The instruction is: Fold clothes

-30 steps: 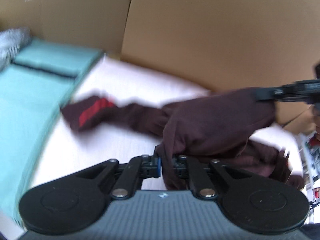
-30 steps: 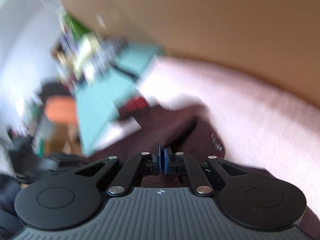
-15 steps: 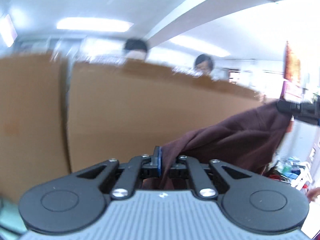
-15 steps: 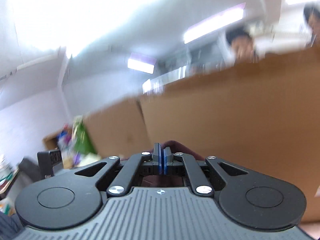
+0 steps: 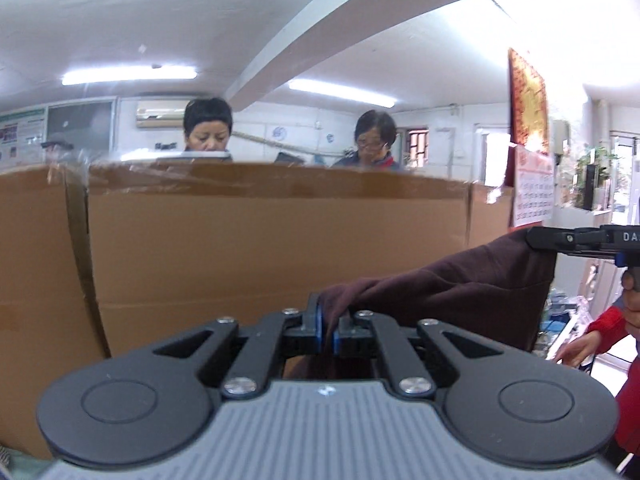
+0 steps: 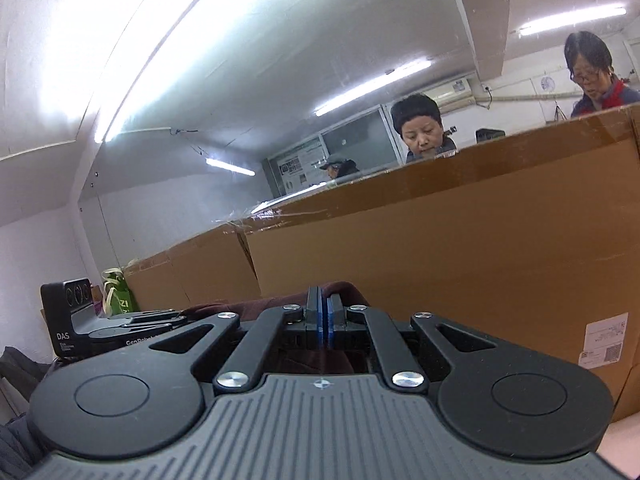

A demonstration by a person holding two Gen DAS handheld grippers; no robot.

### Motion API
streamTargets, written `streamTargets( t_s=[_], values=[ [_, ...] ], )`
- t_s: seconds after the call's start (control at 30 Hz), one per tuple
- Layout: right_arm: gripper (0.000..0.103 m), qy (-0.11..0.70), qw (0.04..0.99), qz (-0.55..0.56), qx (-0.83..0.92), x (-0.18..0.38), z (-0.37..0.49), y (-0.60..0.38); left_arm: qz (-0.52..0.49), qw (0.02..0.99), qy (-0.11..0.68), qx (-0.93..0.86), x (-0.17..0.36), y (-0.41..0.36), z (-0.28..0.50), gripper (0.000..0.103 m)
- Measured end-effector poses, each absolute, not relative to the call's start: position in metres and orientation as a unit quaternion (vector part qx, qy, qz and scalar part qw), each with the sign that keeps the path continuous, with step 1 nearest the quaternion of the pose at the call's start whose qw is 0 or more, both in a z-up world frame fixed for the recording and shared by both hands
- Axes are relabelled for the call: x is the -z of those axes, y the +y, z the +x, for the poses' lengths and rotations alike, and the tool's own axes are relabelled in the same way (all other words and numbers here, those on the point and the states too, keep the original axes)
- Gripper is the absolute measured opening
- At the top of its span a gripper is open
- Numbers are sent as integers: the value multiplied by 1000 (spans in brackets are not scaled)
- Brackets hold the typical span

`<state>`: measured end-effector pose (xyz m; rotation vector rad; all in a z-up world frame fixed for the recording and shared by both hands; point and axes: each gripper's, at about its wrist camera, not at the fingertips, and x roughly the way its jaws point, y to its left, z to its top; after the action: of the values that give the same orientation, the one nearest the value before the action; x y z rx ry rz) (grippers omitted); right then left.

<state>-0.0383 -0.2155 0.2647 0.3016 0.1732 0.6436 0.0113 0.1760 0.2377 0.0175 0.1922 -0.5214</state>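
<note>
A dark maroon garment (image 5: 460, 288) hangs in the air, stretched between both grippers. My left gripper (image 5: 329, 328) is shut on one edge of it, with cloth bunched between the blue pads. My right gripper (image 6: 323, 320) is shut on another edge, with maroon cloth (image 6: 340, 290) showing just past the fingertips. In the left wrist view the right gripper (image 5: 576, 240) holds the garment's top corner at the right. In the right wrist view the left gripper (image 6: 120, 328) sits at the left. The lower part of the garment and the table are hidden.
A tall cardboard wall (image 5: 260, 248) stands close in front; it also shows in the right wrist view (image 6: 460, 248). Two people (image 5: 208, 124) stand behind it. A person in a red sleeve (image 5: 612, 328) is at the right edge. A green bag (image 6: 118, 296) sits at the left.
Both grippers rose from the table and tilted up, lifting the maroon garment off the pink surface. The views now face the cardboard wall and ceiling instead of the tabletop.
</note>
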Motion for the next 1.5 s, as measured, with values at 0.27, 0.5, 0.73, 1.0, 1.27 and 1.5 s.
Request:
streamTargets(
  t_s=[0.27, 0.5, 0.73, 1.0, 1.27, 1.5],
  values=[
    [3, -38, 941, 96, -322, -332, -80, -227, -2, 955, 15, 297, -293, 166, -17, 5],
    [3, -43, 944, 72, -318, -326, -25, -226, 1, 967, 84, 241, -259, 155, 48, 11],
    [7, 123, 957, 43, -258, -167, 131, -186, 32, 951, 289, 108, -78, 142, 194, 49],
    [41, 306, 931, 19, -198, -6, 165, -189, -60, 897, 436, 34, 58, 194, 192, 62],
    [52, 431, 888, 29, -160, 66, 84, -228, -37, 859, 510, 1, 127, 213, 135, 78],
    [53, 501, 856, 47, -120, 113, 44, -218, -38, 847, 530, 7, 159, 188, 136, 76]
  ],
)
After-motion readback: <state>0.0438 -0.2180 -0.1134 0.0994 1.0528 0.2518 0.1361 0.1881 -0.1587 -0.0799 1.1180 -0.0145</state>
